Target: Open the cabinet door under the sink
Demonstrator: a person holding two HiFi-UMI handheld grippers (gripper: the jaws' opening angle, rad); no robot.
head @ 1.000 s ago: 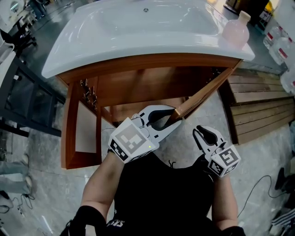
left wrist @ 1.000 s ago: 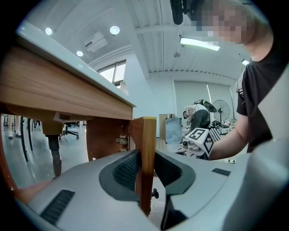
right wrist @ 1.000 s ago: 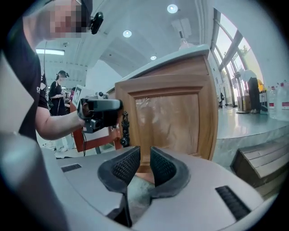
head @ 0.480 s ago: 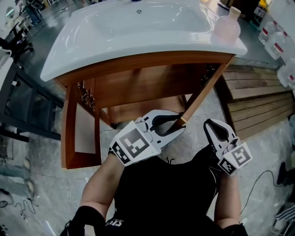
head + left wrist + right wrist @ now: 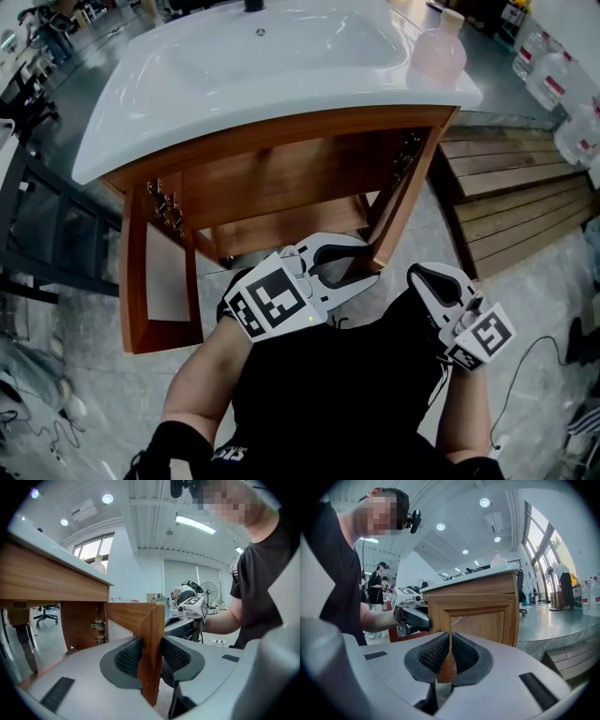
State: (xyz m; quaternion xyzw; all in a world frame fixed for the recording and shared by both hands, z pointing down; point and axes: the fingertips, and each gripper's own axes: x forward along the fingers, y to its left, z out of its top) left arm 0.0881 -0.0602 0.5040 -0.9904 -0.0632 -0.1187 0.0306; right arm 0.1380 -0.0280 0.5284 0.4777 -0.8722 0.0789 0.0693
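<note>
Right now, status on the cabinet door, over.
On the left gripper, jaws just opened wider, door edge between them. On the right gripper, jaws just closing, nearly together, nothing between. Door swung wide open. Nothing seen blocking it.

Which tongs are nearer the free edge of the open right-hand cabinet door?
Left. The left tongs straddle the door edge, jaws just been opening around it. The right tongs hang apart from it on its outer side, jaws just closing on nothing.
</note>
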